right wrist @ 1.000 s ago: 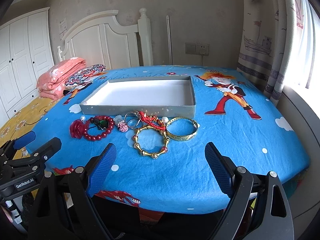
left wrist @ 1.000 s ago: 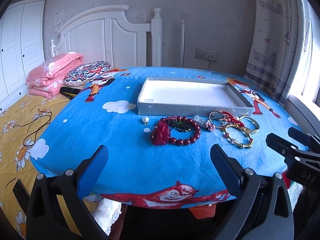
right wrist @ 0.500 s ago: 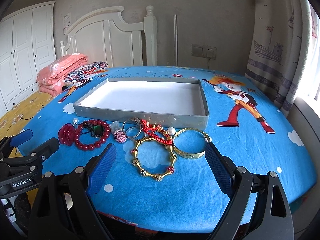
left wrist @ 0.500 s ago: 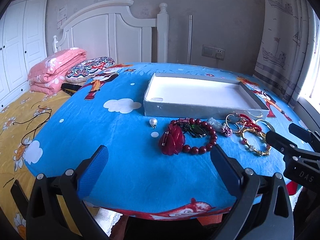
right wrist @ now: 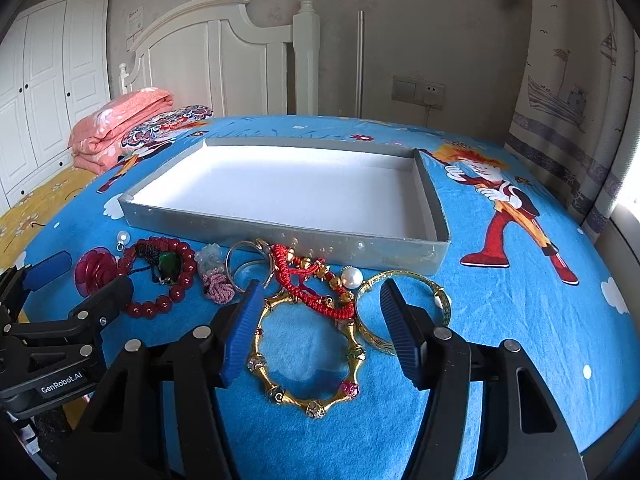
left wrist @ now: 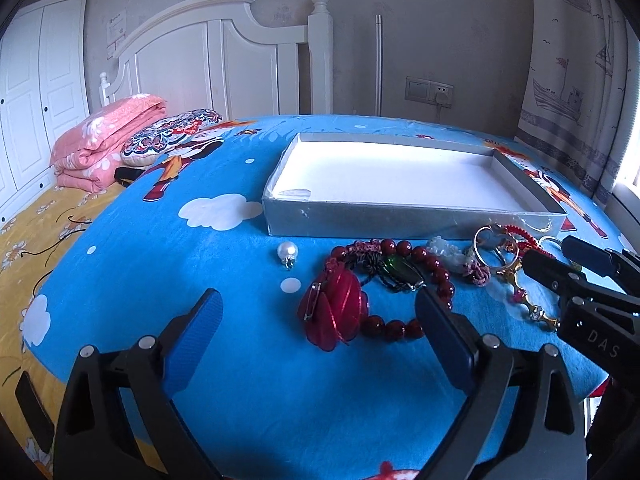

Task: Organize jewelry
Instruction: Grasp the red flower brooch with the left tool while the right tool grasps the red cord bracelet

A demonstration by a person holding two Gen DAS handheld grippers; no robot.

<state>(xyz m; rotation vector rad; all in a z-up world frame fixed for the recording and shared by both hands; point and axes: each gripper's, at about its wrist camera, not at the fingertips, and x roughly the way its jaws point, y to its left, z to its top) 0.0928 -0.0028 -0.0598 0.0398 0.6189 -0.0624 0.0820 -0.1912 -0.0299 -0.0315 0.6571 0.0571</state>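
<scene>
Jewelry lies on the blue cloth in front of a silver tray (left wrist: 400, 222) (right wrist: 280, 236) with a bare white floor. My left gripper (left wrist: 316, 308) hovers over a red flower brooch (left wrist: 336, 312) and a dark red bead bracelet (left wrist: 436, 270). Its jaws are closing, and the pads are clear of both. My right gripper (right wrist: 320, 292) is also closing. A gold bamboo-style bangle (right wrist: 312, 402) and a red cord bracelet (right wrist: 316, 298) lie between its fingers, untouched. A gold-green bangle (right wrist: 442, 300) runs under the right finger.
A loose pearl pendant (left wrist: 288, 250), silver rings (right wrist: 244, 264), a pink knot (right wrist: 218, 286) and a pearl (right wrist: 351, 277) lie along the tray's front wall. A pink quilt (left wrist: 108, 140) and a patterned cushion (left wrist: 168, 136) sit on the bed at left. The table's edge drops off just below both grippers.
Both grippers have moved forward and lower toward the jewelry, which now looks larger and sits between the fingers. The right gripper's jaws have narrowed clearly, the left's slightly.
</scene>
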